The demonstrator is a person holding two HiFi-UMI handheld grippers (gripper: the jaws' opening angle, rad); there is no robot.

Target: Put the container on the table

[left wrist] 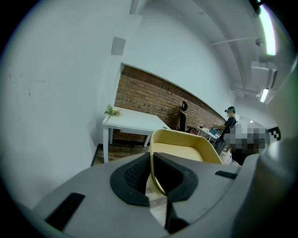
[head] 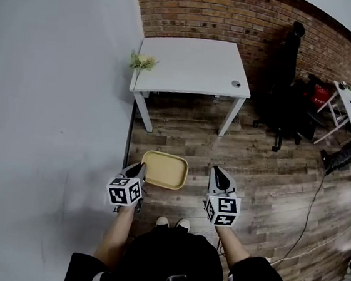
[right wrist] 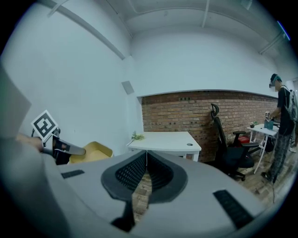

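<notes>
Your left gripper (head: 140, 170) is clamped on the rim of the yellow container (head: 164, 169), one jaw inside the wall and one outside, and holds it up above the wood floor (head: 253, 177). Your right gripper (head: 217, 173) hangs just right of the container, apart from it, its jaws pressed together with nothing between them. Ahead stands the white table (head: 190, 66), well apart from the container, its far edge by the brick wall (head: 202, 14). A small plant (head: 142, 61) sits at the tabletop's left edge, and a black chair (head: 289, 80) stands right of the table
</notes>
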